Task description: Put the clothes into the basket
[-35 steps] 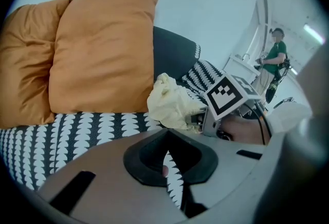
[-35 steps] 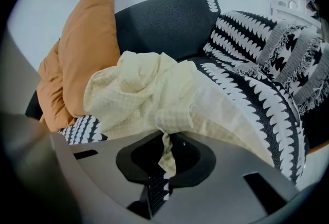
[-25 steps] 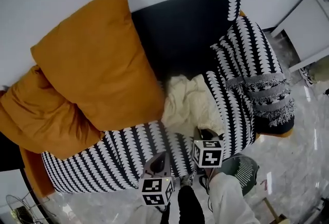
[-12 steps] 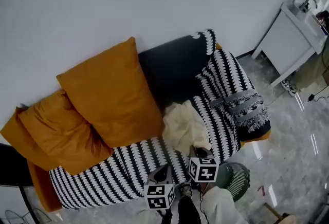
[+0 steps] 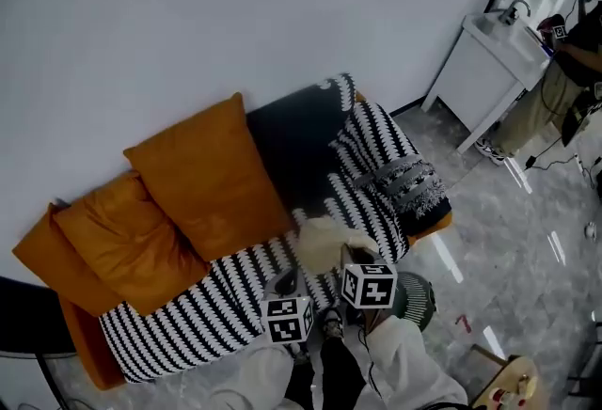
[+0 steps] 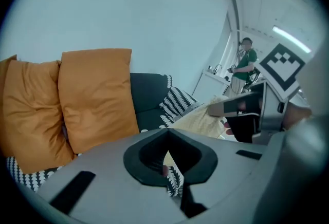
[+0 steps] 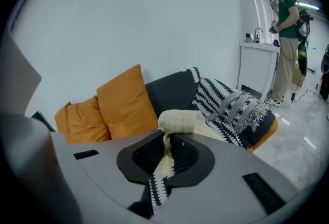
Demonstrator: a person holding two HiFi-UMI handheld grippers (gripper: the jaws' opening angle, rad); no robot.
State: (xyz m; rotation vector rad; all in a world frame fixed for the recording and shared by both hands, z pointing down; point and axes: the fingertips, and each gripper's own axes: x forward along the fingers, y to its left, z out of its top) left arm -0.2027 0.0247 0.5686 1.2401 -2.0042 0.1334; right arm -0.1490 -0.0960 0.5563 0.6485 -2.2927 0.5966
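A cream garment (image 5: 324, 244) hangs over the front of the black-and-white patterned sofa (image 5: 202, 314). My right gripper (image 5: 356, 256) is shut on its near end. In the right gripper view the cloth (image 7: 180, 120) bunches above the jaws and runs down between them (image 7: 165, 153). My left gripper (image 5: 285, 283) hovers just left of the garment, jaws shut to a slit (image 6: 165, 164). Sofa pattern and a thin cream strip show through that slit; whether the pads pinch that strip is unclear. The garment (image 6: 205, 119) shows to its right. A grey-green basket (image 5: 420, 303) stands on the floor below the right gripper.
Two orange cushions (image 5: 212, 178) (image 5: 122, 239) lean on the sofa back. A fringed patterned throw (image 5: 409, 182) covers the right arm. A white sink cabinet (image 5: 489, 60) and a person (image 5: 574, 41) are at the far right. The floor (image 5: 527, 239) is glossy marble.
Both grippers have risen, and the view now takes in more of the room. The right gripper has lifted the cream garment up off the sofa seat.
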